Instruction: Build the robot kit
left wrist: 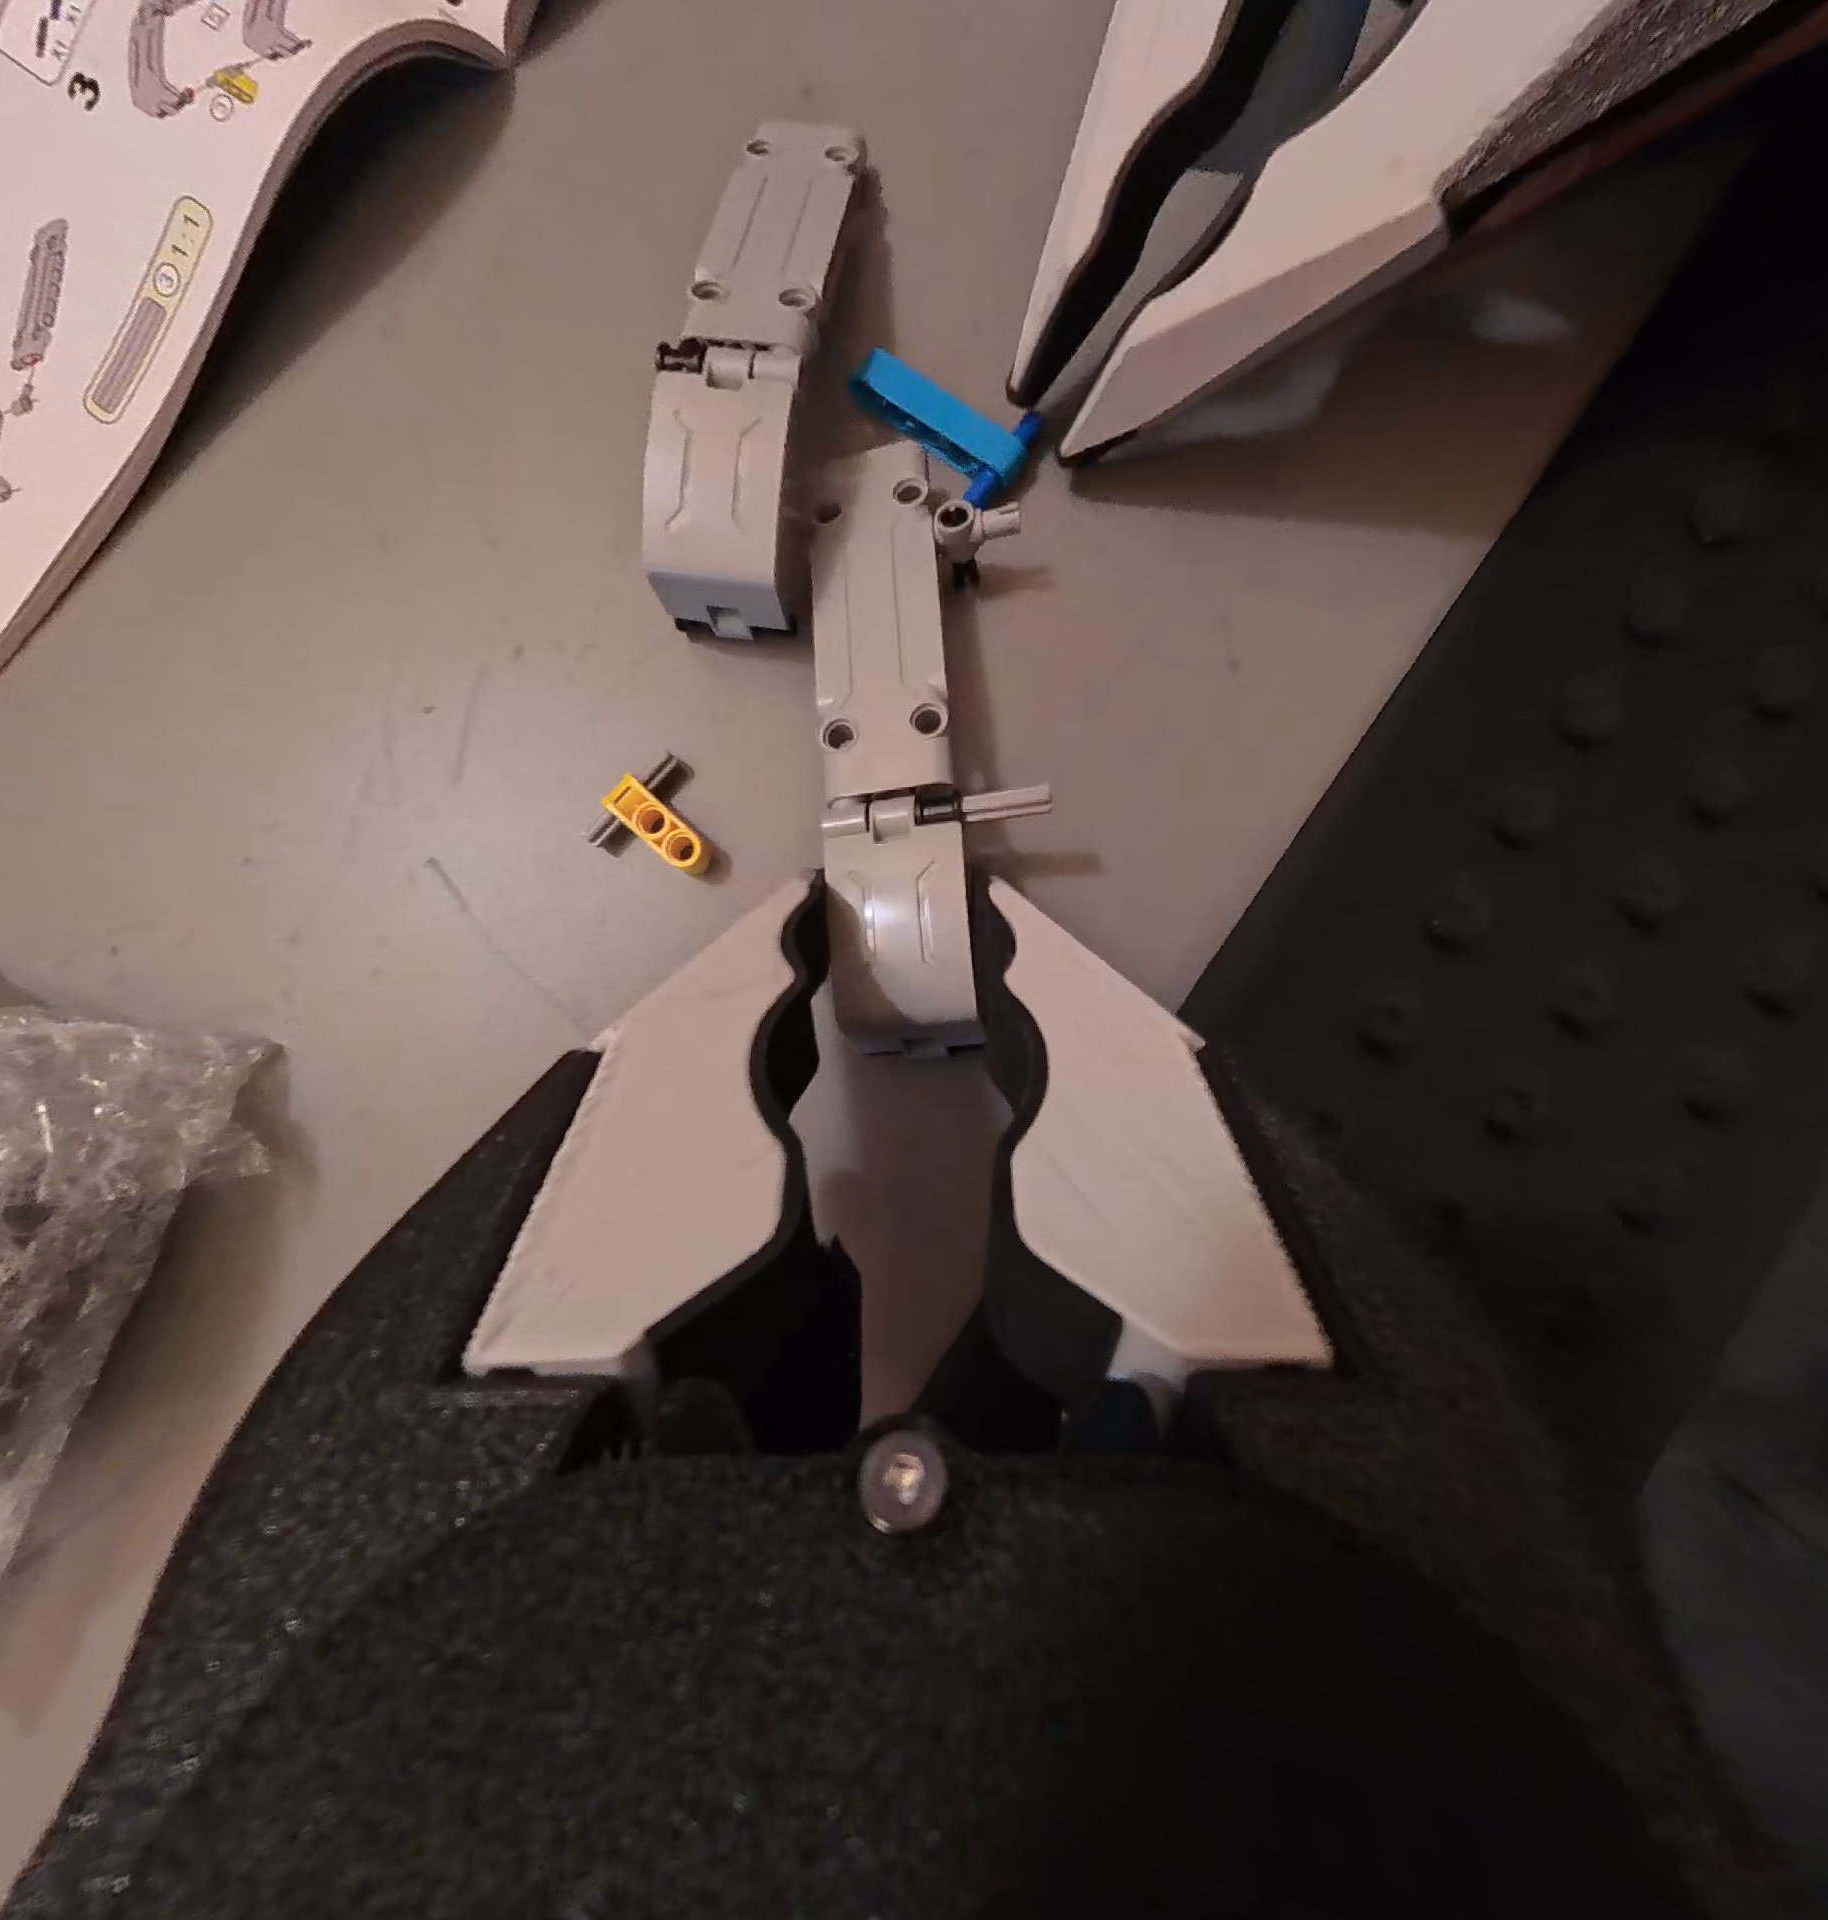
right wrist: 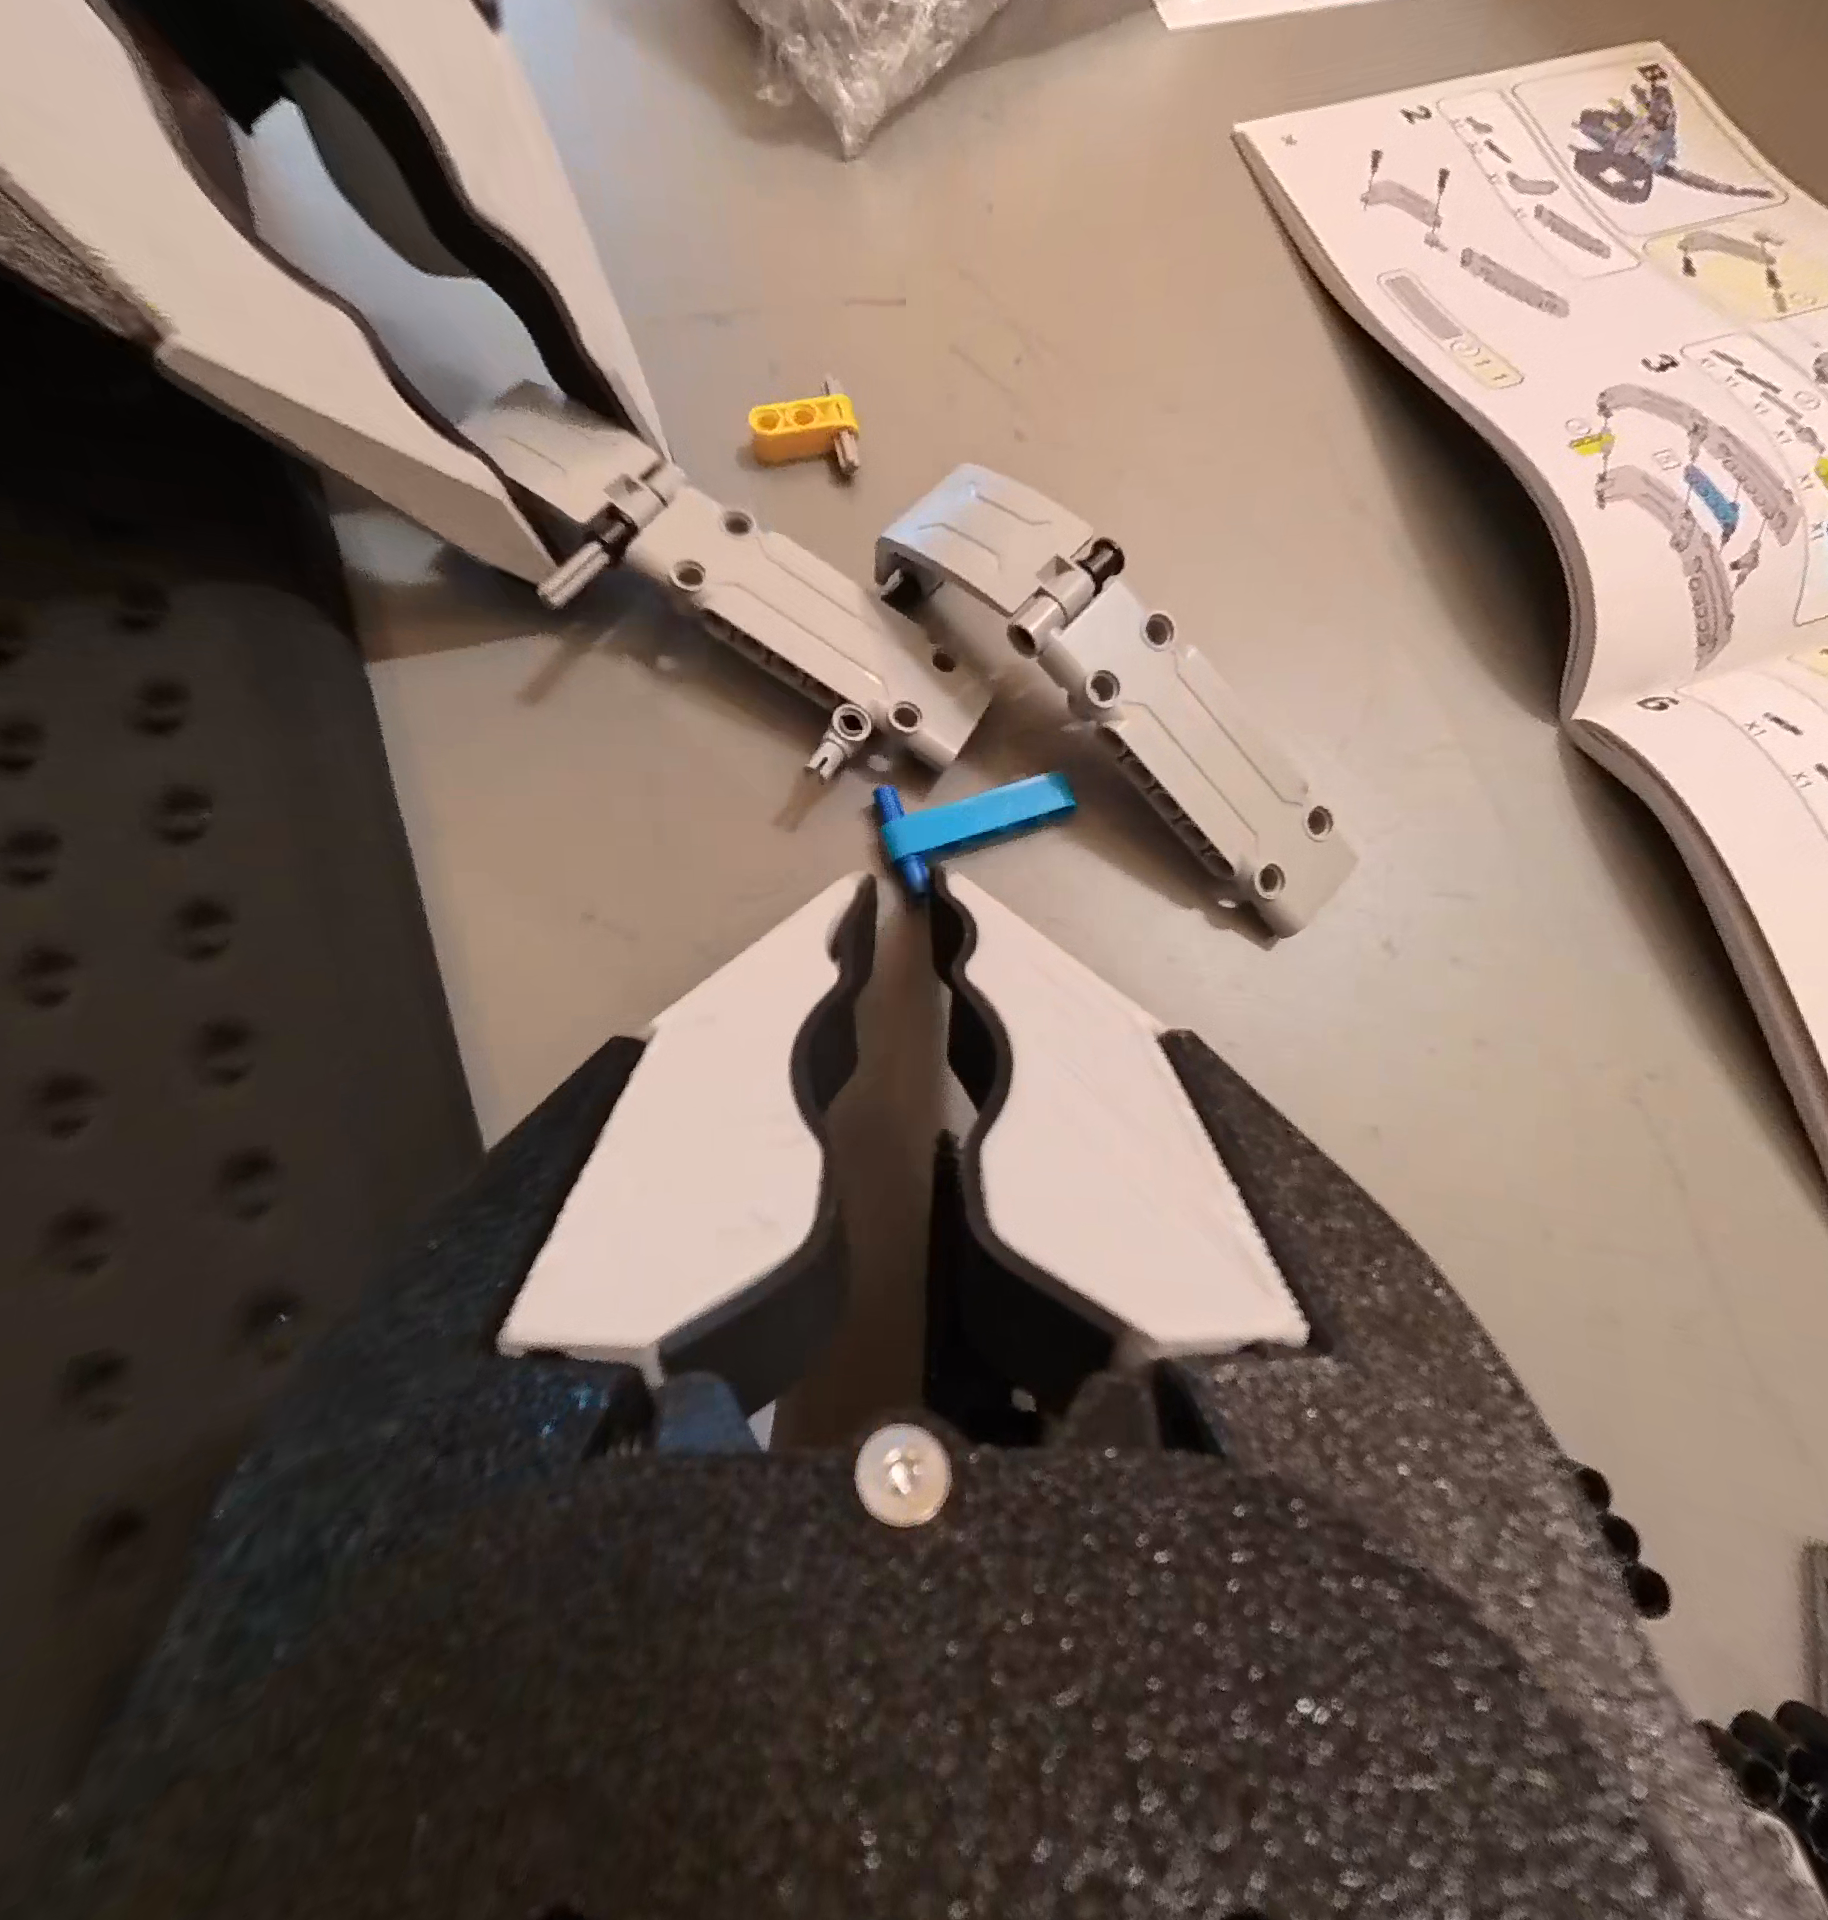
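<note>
My left gripper is shut on the curved end of a grey hinged panel assembly, which lies on the grey table pointing away from me. A grey axle sticks out at its hinge and a small grey connector sits at its far end. My right gripper is closed to a narrow gap on the blue pin of a blue beam, next to that connector. The left gripper and its assembly also show in the right wrist view. The right gripper and blue beam also show in the left wrist view.
A second grey hinged panel assembly lies beside the first. There is also a yellow beam on a grey axle, an open instruction booklet, a plastic bag and a black studded mat. About 10 cm separates my left fingertips from my right.
</note>
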Motion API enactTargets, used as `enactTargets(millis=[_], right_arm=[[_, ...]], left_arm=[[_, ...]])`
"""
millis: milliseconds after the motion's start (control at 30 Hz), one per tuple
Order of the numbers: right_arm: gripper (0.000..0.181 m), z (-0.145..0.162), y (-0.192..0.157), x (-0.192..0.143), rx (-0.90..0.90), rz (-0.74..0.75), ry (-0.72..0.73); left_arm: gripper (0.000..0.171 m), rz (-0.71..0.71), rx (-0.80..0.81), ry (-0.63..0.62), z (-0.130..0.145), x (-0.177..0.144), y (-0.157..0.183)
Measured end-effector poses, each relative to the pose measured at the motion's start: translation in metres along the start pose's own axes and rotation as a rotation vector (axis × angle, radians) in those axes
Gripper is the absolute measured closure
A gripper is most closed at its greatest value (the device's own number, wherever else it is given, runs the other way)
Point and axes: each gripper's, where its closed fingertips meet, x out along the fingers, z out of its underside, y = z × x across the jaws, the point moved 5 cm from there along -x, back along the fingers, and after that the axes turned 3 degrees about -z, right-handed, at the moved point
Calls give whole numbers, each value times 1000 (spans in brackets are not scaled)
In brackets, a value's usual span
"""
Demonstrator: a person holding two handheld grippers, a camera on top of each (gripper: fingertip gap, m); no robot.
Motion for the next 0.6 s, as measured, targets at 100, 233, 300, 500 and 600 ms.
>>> enactTargets(millis=[100, 233, 300, 500, 600], right_arm=[[170, 1, 1, 3, -3, -5, -12], [178, 1, 1, 4, -2, -23, -16], [178, -1, 3, -1, -21, -1, 3], [178, -36, -25, -37, -388, 130, 259], [179, -46, -44, -42, -516, 167, 307]], left_arm=[[145, 2, 0, 9, -1, -1, 0], [135, 34, -37, 29, -1, -5, 0], [130, 70, -58, 34, 0, -9, 1], [129, 294, -261, 304, -37, -40, 8], [129, 432, -422, 417, -53, -41, 8]])
